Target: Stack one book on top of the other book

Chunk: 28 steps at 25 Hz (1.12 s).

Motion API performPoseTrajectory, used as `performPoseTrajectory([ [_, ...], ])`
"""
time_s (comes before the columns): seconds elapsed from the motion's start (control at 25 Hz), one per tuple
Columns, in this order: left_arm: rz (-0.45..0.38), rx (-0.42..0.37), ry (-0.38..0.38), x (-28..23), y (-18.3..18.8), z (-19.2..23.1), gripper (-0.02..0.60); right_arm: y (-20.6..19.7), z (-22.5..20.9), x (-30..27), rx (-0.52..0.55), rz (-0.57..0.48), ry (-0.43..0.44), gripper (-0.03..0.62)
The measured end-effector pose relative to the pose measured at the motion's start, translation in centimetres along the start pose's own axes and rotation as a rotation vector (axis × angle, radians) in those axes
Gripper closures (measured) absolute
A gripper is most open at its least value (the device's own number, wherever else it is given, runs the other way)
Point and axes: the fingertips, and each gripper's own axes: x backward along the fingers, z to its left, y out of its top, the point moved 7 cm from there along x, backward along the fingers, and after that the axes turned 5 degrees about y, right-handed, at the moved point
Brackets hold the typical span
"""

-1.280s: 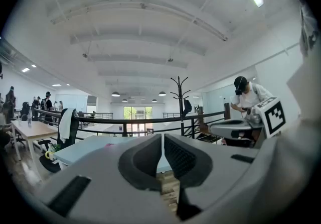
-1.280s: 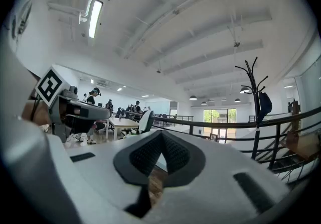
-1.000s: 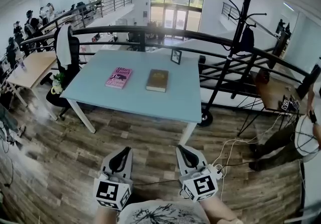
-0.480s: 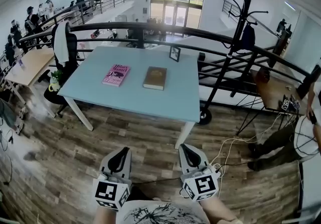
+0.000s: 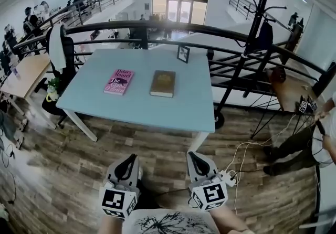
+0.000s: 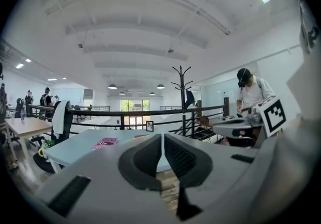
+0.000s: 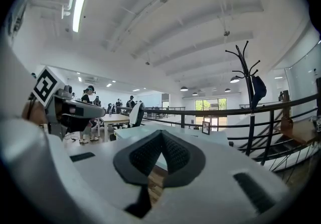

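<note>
A pink book [image 5: 118,81] lies flat on the light blue table [image 5: 142,107], with a brown book [image 5: 163,83] flat beside it on its right; they do not touch. The pink book [image 6: 105,142] also shows in the left gripper view. Both grippers hang low in the head view, well short of the table over the wooden floor. My left gripper [image 5: 128,163] is shut with nothing in it, and so is my right gripper [image 5: 195,160]. In the gripper views the left gripper [image 6: 163,139] and the right gripper [image 7: 161,136] point level toward the table.
A small picture frame [image 5: 183,54] stands at the table's far edge. A black railing [image 5: 157,27] runs behind the table, a coat stand [image 5: 257,23] rises at the right. An office chair [image 5: 60,52] and a wooden desk [image 5: 23,75] stand left. Cables [image 5: 247,154] and a person [image 5: 315,138] are right.
Both grippers and the view have come nearer the table, which now looms a little larger. The books have not shifted. Both grippers stay shut.
</note>
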Motion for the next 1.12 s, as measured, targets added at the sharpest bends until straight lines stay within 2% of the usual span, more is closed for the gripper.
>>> performPoseTrajectory([
  [0.2, 0.02, 0.021, -0.056, -6.6, 0.2, 6.1, 0.561, 0.3, -1.1, -7.8, -0.016, 0.039, -0.047, 0.6],
  [0.4, 0.017, 0.044, -0.093, -14.1, 1.4, 13.8, 0.561, 1.3, -1.9, -17.4, -0.009, 0.051, -0.094, 0.6],
  [0.56, 0.0, 0.03, -0.157, -21.0, 1.9, 20.3, 0.561, 2.6, -2.9, -25.3, -0.009, 0.061, -0.156, 0.6],
  [0.68, 0.017, 0.007, -0.195, -25.2, 3.2, 24.2, 0.561, 3.4, -3.5, -29.8, 0.001, 0.074, -0.199, 0.6],
  [0.96, 0.022, 0.008, -0.292, -32.6, 3.6, 28.6, 0.561, 3.7, -6.0, -36.8, -0.032, 0.096, -0.279, 0.6],
  [1.12, 0.057, 0.005, -0.289, -35.9, 2.9, 29.4, 0.561, 2.1, -8.0, -39.4, -0.062, 0.147, -0.286, 0.6],
])
